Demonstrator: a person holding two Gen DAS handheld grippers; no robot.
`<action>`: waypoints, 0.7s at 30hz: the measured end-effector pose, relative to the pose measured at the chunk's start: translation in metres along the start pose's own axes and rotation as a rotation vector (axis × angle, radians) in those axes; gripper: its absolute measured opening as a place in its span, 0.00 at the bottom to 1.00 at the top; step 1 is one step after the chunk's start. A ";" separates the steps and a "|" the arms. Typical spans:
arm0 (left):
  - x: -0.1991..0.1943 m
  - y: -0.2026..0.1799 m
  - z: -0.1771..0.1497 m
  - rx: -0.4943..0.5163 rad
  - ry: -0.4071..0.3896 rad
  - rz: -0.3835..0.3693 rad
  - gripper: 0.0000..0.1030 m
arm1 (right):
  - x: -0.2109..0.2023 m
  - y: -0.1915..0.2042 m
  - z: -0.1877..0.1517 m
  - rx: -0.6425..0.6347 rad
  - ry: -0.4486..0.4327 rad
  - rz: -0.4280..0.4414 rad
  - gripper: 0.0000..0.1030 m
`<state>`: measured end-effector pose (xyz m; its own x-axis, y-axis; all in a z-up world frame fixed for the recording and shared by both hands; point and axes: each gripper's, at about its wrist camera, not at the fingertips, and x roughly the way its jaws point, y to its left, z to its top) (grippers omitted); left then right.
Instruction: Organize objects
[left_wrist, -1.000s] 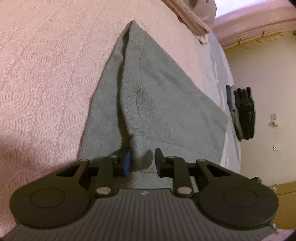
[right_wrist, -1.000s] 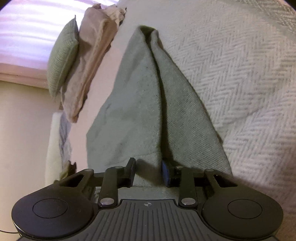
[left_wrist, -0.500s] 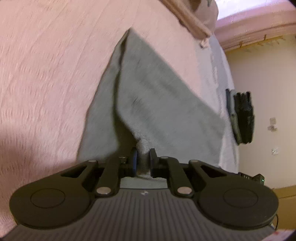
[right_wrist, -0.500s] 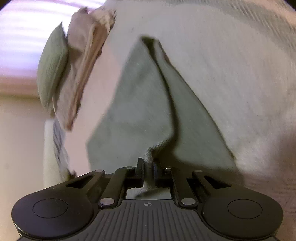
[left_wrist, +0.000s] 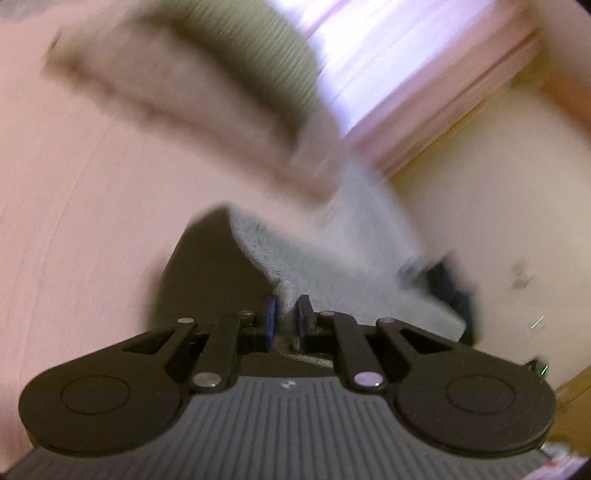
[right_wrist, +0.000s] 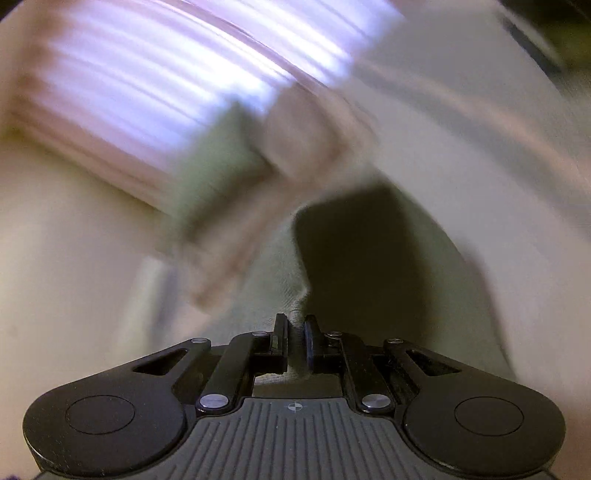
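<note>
Between both claws, unlabelled grey cloth

No words, numbers or brand names can be read in either view; both are heavily blurred. The only sign is a small white mark on the left gripper's ribbed body, and a round crosshair mark on the right gripper's.
</note>
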<state>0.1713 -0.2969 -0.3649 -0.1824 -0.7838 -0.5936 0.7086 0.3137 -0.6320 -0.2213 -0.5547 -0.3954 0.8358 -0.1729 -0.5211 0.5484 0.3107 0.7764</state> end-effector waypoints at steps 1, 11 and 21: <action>0.015 0.015 -0.023 -0.020 0.071 0.051 0.08 | 0.008 -0.027 -0.017 0.046 0.054 -0.066 0.05; 0.031 0.032 -0.065 -0.045 0.114 0.077 0.08 | 0.002 -0.066 -0.053 0.133 0.050 -0.092 0.05; 0.028 0.038 -0.094 -0.060 0.151 0.087 0.09 | 0.002 -0.076 -0.069 0.220 0.048 -0.129 0.04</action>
<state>0.1290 -0.2567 -0.4521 -0.2256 -0.6645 -0.7125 0.6850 0.4119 -0.6010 -0.2629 -0.5140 -0.4796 0.7589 -0.1522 -0.6332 0.6479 0.0776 0.7578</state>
